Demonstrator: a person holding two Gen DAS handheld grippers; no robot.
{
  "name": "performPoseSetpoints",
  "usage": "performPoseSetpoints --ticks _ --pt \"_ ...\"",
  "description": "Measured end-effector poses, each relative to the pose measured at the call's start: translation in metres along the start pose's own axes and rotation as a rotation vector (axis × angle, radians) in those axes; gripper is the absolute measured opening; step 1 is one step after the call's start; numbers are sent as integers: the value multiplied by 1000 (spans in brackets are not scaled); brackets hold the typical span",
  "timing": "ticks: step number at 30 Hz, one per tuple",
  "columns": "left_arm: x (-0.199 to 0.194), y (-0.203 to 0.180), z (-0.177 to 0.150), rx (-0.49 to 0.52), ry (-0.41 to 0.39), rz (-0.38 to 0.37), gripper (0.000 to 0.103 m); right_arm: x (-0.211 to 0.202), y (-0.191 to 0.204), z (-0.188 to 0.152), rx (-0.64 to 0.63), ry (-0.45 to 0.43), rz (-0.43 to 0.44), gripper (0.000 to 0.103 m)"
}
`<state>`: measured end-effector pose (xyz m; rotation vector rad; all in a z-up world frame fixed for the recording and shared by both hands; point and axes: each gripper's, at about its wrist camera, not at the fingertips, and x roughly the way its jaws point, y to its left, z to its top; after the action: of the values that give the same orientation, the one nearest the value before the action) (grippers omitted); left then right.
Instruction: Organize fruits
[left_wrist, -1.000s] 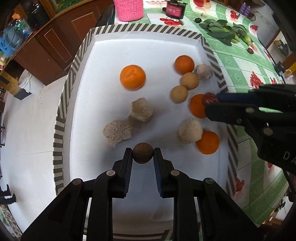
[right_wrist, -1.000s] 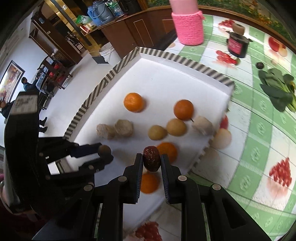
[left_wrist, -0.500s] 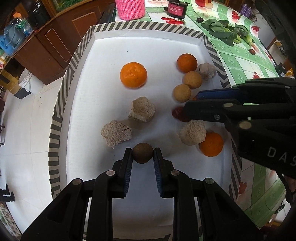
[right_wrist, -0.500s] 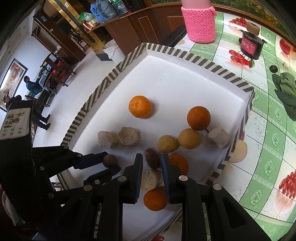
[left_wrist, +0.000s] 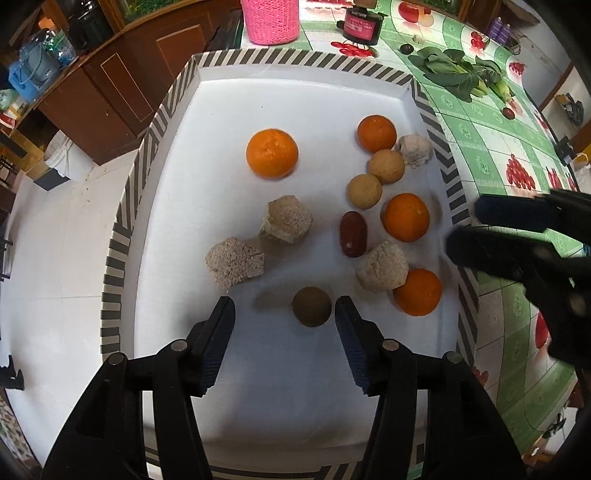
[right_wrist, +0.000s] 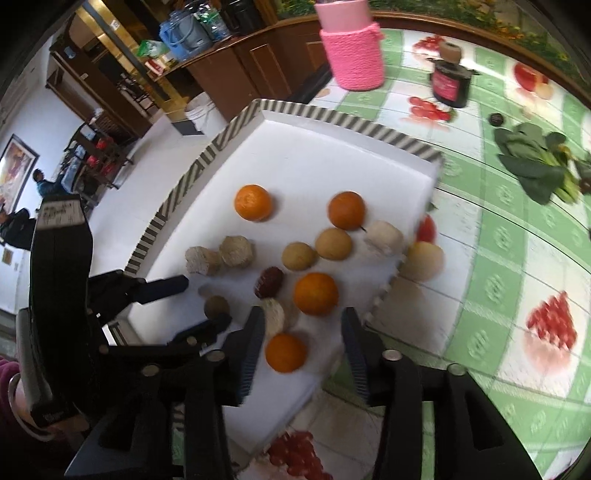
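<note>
— both grippers are letting go since one second ago. the left gripper (left_wrist: 284, 314) was pinching the small round brown fruit (left_wrist: 311, 306); now its two black fingers are standing wide apart, and the fruit is lying on the white floor of the big white tray with the black-and-white striped rim (left_wrist: 122, 218), between the fingertips, nearer to the right one. i cannot tell if it is touching that one.

— and the right gripper (right_wrist: 303, 325)?

— it was carrying the dark red oval date (left_wrist: 353, 234). now its fingers are also spreading wide and holding nothing. the date is lying on the tray floor, between the two tan round fruits (left_wrist: 364, 191) and the pale rough chunk (left_wrist: 382, 266), just beside an orange (left_wrist: 405, 217).

— where is the right gripper standing now?

— in the left wrist view it is hanging at the right side, over the striped rim and the green checked tablecloth with fruit pictures (left_wrist: 517, 158). in its own view, which is a bit blurred, its fingers are framing the near corner of the tray, with another orange (right_wrist: 286, 352) lying between them.

— what else is lying in the tray?

— four oranges in total, four pale rough chunks, and the two tan fruits. behind the tray a pink knitted holder (left_wrist: 271, 18) and a dark jar with a red label (left_wrist: 361, 26) are standing, and green leafy vegetables (left_wrist: 458, 72) are lying on the cloth.
</note>
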<state>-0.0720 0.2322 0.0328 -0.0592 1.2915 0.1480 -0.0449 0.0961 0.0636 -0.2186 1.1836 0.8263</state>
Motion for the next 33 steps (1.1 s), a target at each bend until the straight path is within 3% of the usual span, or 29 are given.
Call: performPoseSetpoints --ticks 2,8,13,26,33 --pt "-3 -4 0 6 -8 21 60 -9 -4 -5 22 -3 -23 59" --pt "-12 -8 -1 -10 -15 39 60 -27 -19 -20 66 15 -97 72" --pt "-15 -13 -3 -29 0 45 60 -25 -21 -26 96 35 -104 74" --pt "-27 -3 -6 -57 0 34 60 -7 3 -33 19 138 -144 81" --pt "-26 0 -6 -39 17 55 60 -5 8 -36 7 150 -147 81"
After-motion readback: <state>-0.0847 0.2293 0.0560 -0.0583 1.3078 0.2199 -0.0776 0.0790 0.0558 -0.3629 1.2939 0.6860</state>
